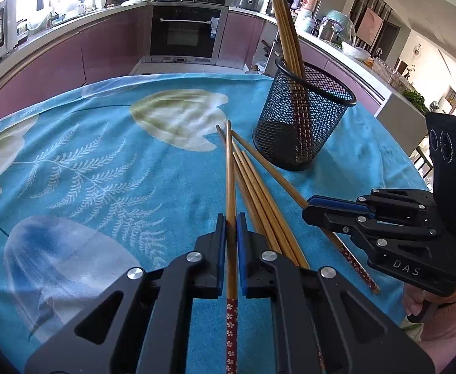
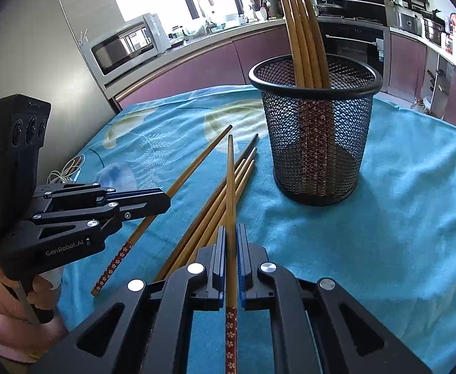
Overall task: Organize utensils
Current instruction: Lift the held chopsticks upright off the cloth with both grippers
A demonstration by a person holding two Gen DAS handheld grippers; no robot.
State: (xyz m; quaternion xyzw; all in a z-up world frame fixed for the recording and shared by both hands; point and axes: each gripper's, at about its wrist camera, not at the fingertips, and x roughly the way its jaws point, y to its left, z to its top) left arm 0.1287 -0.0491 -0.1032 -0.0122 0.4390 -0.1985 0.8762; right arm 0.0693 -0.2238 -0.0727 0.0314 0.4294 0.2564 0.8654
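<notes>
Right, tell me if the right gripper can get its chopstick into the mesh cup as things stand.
Probably yes: the right gripper is shut on a chopstick, and nothing stands between it and the mesh cup, whose near side is free.

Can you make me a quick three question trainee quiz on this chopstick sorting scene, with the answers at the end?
1. True or false: the mesh holder already has chopsticks standing in it.
2. What is the left gripper shut on?
A. one chopstick
B. the mesh holder
C. nothing
3. Fill in: loose chopsticks lie on the blue ____.

Key
1. True; several lean inside it.
2. A; the right gripper is likewise shut on one chopstick.
3. Cloth.
</notes>
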